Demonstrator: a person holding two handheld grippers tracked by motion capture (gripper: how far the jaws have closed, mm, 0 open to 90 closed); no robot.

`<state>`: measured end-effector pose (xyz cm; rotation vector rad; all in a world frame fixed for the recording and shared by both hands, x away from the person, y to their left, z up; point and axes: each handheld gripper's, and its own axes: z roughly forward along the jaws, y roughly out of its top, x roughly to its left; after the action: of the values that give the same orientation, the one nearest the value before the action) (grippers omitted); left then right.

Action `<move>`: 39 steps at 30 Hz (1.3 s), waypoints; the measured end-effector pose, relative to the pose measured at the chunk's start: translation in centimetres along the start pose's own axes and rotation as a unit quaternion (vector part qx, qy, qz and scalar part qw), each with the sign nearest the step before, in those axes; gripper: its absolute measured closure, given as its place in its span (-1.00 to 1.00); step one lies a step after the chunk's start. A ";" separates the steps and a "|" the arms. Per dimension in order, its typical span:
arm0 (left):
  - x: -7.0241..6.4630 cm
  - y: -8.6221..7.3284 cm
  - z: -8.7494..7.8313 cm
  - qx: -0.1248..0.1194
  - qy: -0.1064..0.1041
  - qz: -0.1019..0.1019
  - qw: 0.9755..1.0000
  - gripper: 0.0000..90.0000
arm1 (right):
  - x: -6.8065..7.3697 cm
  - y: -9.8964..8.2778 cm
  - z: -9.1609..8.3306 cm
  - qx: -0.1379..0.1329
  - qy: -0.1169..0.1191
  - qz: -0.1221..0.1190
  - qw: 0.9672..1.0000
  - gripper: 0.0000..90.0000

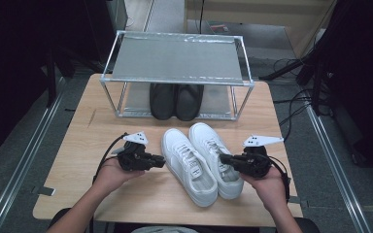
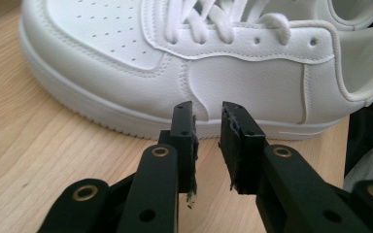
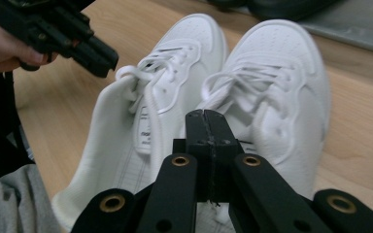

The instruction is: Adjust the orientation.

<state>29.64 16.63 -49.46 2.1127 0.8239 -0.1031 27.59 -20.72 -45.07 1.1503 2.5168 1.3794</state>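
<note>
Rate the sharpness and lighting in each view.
High view: even light on the table, dark surroundings, slightly soft. Left gripper view: the nearer white shoe is crisp, the left gripper jaws sharp too. Right gripper view: the right gripper is sharp, while the white shoes and black shoes behind blur.

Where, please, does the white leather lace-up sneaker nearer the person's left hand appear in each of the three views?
High view: the left white sneaker lies at table centre, toe toward the rack.
Left gripper view: its side wall spans the top, just beyond the jaws.
Right gripper view: it lies left of centre, heel collar nearest.
Shared landmark: the light wooden tabletop under it.
</note>
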 end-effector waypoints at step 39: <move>2.2 -0.7 -1.1 0.003 0.025 -0.030 0.999 -0.02 | 1.4 -0.7 1.1 0.037 -0.016 -0.041 0.998 1.00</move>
<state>30.70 18.90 -50.06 2.1035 0.9176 -0.0834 26.58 -19.31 -45.78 1.0604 2.5812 1.2480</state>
